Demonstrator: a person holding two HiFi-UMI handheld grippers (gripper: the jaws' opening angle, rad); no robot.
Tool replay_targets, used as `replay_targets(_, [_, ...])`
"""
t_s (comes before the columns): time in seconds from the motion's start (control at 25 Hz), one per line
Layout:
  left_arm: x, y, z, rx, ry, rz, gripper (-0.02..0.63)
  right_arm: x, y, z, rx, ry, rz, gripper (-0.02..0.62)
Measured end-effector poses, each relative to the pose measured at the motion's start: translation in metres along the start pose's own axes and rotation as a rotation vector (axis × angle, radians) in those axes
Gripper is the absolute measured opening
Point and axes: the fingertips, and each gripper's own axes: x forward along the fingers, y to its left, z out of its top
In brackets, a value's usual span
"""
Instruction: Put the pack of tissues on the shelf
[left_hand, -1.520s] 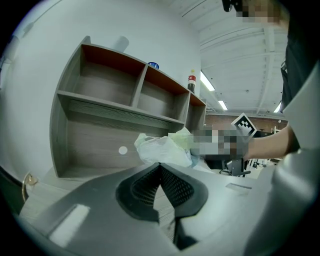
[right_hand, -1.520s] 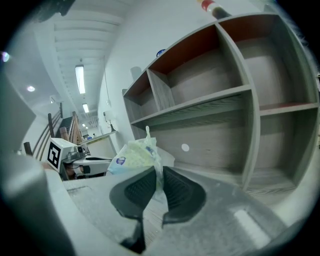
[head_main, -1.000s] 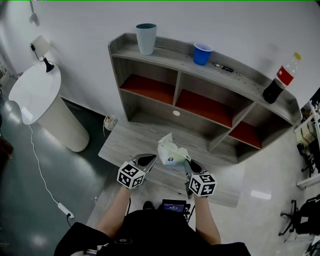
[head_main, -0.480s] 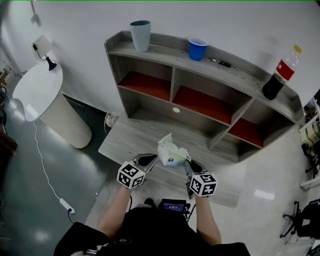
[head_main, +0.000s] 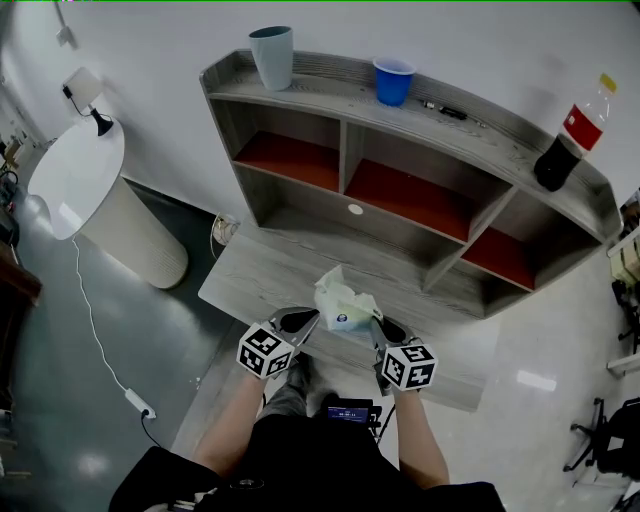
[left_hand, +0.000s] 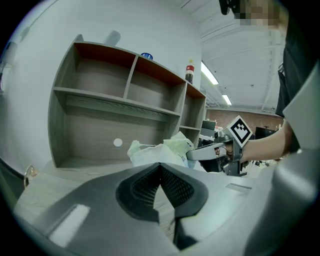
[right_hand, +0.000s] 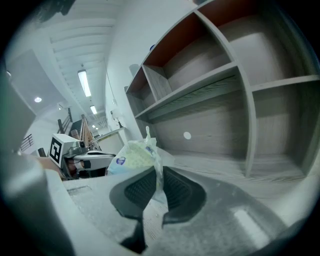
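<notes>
**Item:** pack of tissues (head_main: 343, 305). Soft pale wrapper with a tuft of tissue standing at the top.

**Location:** just ahead of the right hand-held gripper (head_main: 376, 323) and to its inner side, over the near part of the desk (head_main: 250, 285). Whether its base rests on the desk cannot be told.

**Right hand-held gripper:** jaws almost together, pinching a thin fold of the pack's wrapper. The bulk of the pack sits beyond the tips, toward the left.

**Left hand-held gripper** (head_main: 308, 320)**:** jaws closed against each other with nothing between them. The pack lies ahead and to its right, near it, with no contact visible.

**Shelf** (head_main: 345, 150)**:** well beyond both hand-held grippers, across the desk. The open compartments look bare. The top board carries a teal cup (head_main: 272, 55), a blue cup (head_main: 393, 80) and a cola bottle (head_main: 572, 140).

**Step in hand (judged):** pack grasped; the carry to the shelf is at its start.

**Next move calls for:**
- Raise the pack clear of the desk and carry it forward into a compartment.
- Carry it steadily, since the hold is on wrapper film only and the film may slip or tear.
- Release only once the base is seated.
</notes>
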Motion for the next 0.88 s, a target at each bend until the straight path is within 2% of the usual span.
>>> replay_targets(0.28, [0.018, 0.025, 0.012, 0.018, -0.006, -0.027, 0.000, 0.031, -0.004, 0.018, -0.035, 0.001, 0.002, 0.032])
replay_targets(0.64, [0.052, 0.075, 0.030, 0.042, 0.016, -0.051, 0.000, 0.078, -0.025, 0.051, -0.111, 0.001, -0.049, 0.032])
replay_targets(0.88, [0.081, 0.114, 0.027, 0.011, 0.040, -0.058, 0.000, 0.115, -0.045, 0.059, -0.135, 0.008, -0.096, 0.032])
